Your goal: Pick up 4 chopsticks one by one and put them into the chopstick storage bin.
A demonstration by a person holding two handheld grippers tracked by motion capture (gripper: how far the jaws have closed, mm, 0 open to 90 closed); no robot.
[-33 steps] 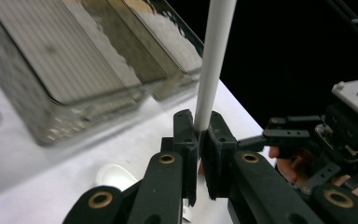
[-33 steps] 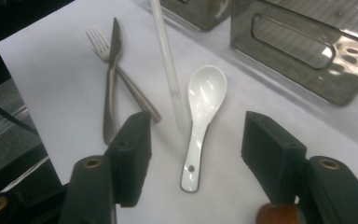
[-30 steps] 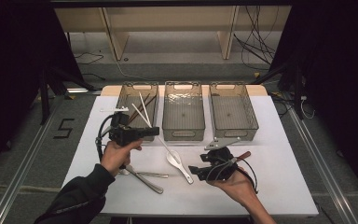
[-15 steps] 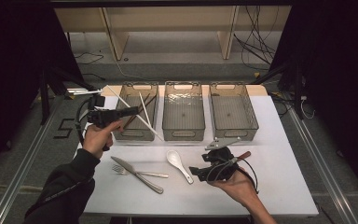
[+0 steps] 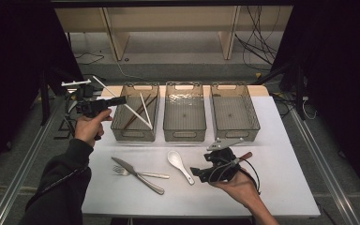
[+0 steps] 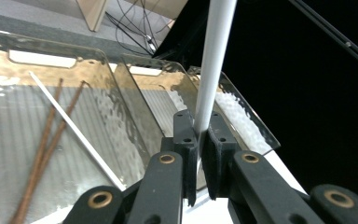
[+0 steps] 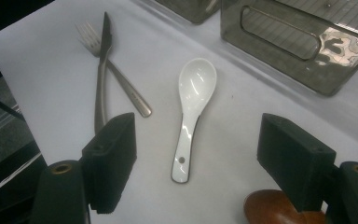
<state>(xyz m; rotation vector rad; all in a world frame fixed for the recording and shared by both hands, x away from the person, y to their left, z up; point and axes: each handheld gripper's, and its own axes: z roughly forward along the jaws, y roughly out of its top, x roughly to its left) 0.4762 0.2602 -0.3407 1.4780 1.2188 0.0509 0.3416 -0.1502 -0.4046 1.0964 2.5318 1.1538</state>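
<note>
A knife (image 5: 138, 175) lies across a fork (image 5: 140, 173) (both metal).

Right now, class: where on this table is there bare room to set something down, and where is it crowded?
Free: the table right of the right gripper, and the middle bin and right bin. Crowded: the knife, fork and spoon in front of the left bin.

No readable text, labels, brands or nos. showed anywhere: none on the 3 bins, cutlery, desk or grippers in any view.
</note>
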